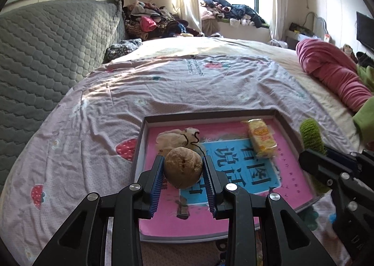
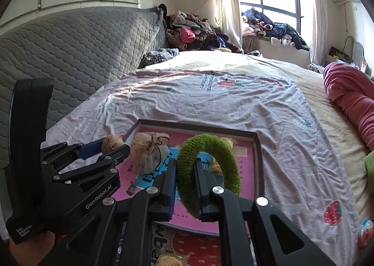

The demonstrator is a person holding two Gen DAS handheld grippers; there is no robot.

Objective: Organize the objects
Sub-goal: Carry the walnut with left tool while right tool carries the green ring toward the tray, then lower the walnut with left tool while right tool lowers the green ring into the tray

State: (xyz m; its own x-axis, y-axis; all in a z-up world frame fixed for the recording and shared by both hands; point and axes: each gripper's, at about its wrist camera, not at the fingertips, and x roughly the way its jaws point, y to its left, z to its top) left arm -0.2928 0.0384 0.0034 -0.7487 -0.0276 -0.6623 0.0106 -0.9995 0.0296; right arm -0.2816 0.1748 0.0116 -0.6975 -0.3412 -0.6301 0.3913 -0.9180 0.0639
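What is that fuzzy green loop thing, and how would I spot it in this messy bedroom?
Start at the bed with its pale strawberry-print sheet, then find the shallow grey box with a pink and blue picture inside. Above it, the right gripper pinches the green fuzzy ring upright. It is the only green, hollow, loop-shaped thing; the neighbouring brown lump in the left gripper is solid.

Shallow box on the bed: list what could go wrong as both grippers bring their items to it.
The left gripper pinches a round brown ball by its curved sides; it may slip and roll. The right gripper holds the green ring by one side, so it could swing. The box sits on soft bedding and might tip.
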